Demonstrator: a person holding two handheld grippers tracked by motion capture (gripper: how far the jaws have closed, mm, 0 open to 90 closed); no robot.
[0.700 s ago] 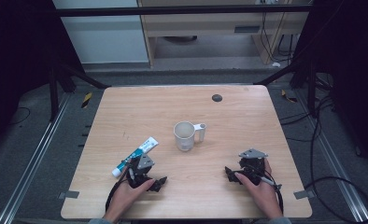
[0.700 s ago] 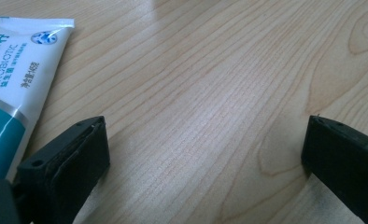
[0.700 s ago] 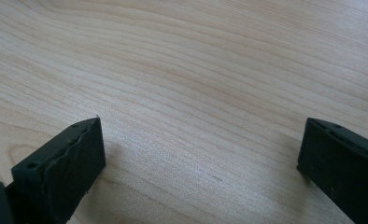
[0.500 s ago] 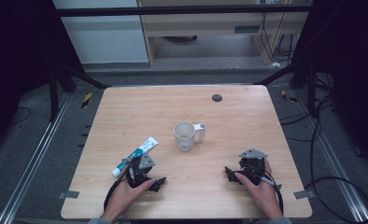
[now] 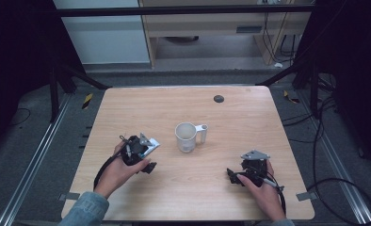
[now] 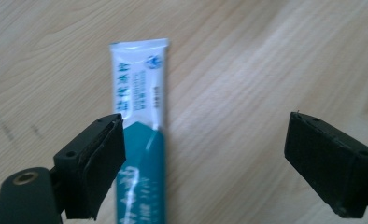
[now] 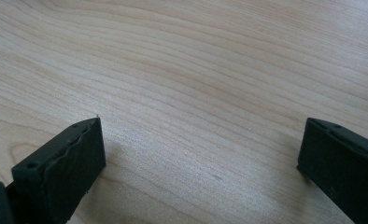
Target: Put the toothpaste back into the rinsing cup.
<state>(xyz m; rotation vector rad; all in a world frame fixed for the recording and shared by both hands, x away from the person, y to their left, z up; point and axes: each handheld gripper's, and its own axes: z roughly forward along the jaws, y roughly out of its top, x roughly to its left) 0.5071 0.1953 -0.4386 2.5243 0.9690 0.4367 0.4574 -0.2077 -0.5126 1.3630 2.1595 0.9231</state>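
Left gripper (image 6: 205, 154) hangs wide open over the toothpaste tube (image 6: 140, 140); right gripper (image 7: 201, 158), near right, gapes wide over bare table (image 7: 196, 70).

Table (image 5: 249, 117) evenly lit, surroundings dark — tube (image 6: 140, 140) slightly blurred — soft shadows under claws.

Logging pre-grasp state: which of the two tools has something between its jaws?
The left tool: its open jaws straddle the white-and-teal toothpaste tube. The right tool has only bare wooden table between its jaws.
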